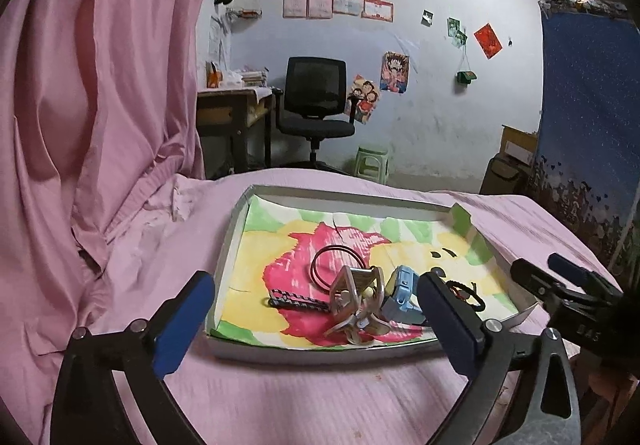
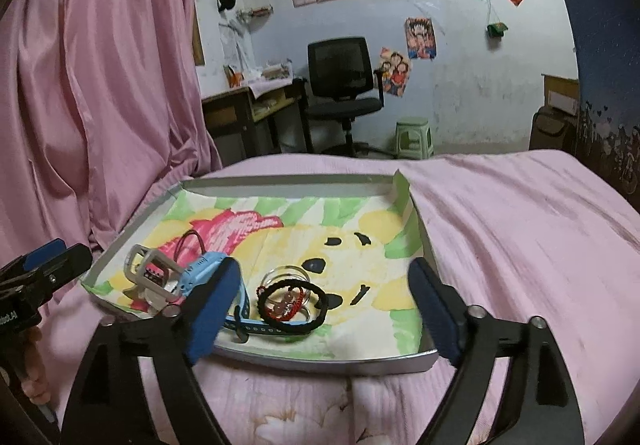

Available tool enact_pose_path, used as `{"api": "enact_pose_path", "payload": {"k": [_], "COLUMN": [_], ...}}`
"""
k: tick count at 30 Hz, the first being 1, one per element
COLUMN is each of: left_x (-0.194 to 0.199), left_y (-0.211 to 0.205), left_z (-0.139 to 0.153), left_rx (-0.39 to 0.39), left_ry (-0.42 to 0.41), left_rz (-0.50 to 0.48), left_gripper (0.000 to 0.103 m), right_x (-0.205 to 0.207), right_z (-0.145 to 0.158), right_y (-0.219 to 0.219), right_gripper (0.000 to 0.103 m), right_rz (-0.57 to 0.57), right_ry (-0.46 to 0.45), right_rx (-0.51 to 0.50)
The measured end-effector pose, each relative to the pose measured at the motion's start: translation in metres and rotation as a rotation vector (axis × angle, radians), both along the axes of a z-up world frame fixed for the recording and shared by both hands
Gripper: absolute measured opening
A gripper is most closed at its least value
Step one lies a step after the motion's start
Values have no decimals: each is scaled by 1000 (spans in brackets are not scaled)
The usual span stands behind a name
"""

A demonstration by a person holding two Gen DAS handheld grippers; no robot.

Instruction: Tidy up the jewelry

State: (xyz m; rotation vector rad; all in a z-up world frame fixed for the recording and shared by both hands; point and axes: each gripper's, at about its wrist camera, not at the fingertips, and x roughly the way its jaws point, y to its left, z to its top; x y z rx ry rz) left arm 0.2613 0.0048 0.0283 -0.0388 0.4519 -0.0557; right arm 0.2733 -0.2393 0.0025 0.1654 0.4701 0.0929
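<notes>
A shallow tray [image 1: 236,221] [image 2: 280,181] lined with a painted paper sits on the pink bed. In it lie a silver hair claw clip [image 1: 356,301] [image 2: 150,269], a blue watch [image 1: 402,293] [image 2: 208,265], a dark hair tie [image 1: 334,265], a black comb-like clip [image 1: 298,303], and black and red bracelets [image 2: 292,301] beside a clear glass ring [image 2: 286,275]. My left gripper [image 1: 316,325] is open and empty at the tray's near edge. My right gripper [image 2: 324,309] is open and empty over the tray's near right part; it also shows in the left wrist view [image 1: 560,281].
A pink curtain [image 1: 88,85] hangs at the left. Beyond the bed stand a desk [image 1: 232,105], a black office chair [image 1: 316,101] and a green stool [image 1: 374,163]. A blue hanging cloth [image 1: 588,125] is at the right.
</notes>
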Motion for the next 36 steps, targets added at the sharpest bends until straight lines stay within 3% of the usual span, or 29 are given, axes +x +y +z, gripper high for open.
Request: {"api": "enact_pose_path", "payload": {"k": [3, 10, 36], "left_x": [-6, -18, -85], "left_y": [-2, -8, -16], "left_z": [1, 5, 16], "left_rx": [10, 33, 48], "left_ry": [-17, -57, -98], "left_rz": [-3, -8, -11], "left_gripper": [102, 102, 102], "right_x": [-8, -23, -92], "right_z": [5, 15, 32], "right_y": [-1, -3, -7], "right_gripper": [96, 100, 100], "right_rz": [-2, -7, -5], "right_ry": [-29, -75, -158], "right_rx": [-2, -9, -21]}}
